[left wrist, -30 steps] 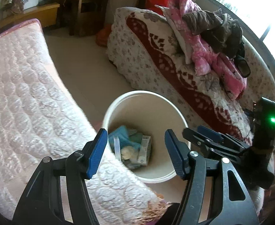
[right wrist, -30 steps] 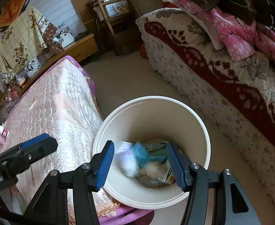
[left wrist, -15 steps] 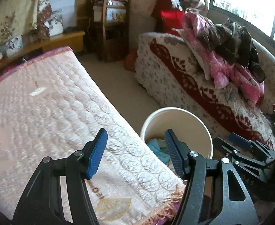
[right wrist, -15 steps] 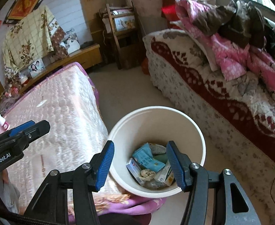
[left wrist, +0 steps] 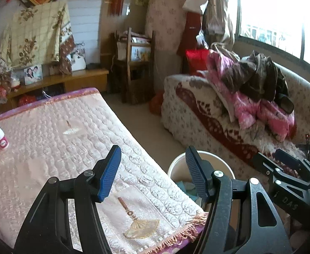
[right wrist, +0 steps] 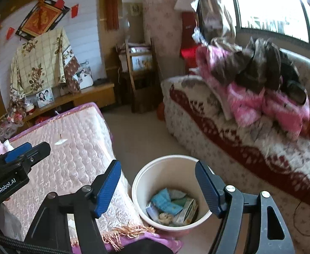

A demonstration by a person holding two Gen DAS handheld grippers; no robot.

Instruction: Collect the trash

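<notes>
The cream-white round trash bucket [right wrist: 171,192] stands on the floor in the lower centre of the right wrist view, just beside the corner of the pink quilted bed [right wrist: 70,158], and holds crumpled trash [right wrist: 171,208]: a light blue packet, small printed cartons and a pale wad. The right gripper [right wrist: 158,188] hangs above it with its blue-padded jaws wide and holding nothing. In the left wrist view the left gripper [left wrist: 152,172] is likewise spread wide and holds nothing, over the bed's fringed edge, with the bucket [left wrist: 177,169] partly hidden behind its right finger at lower right.
</notes>
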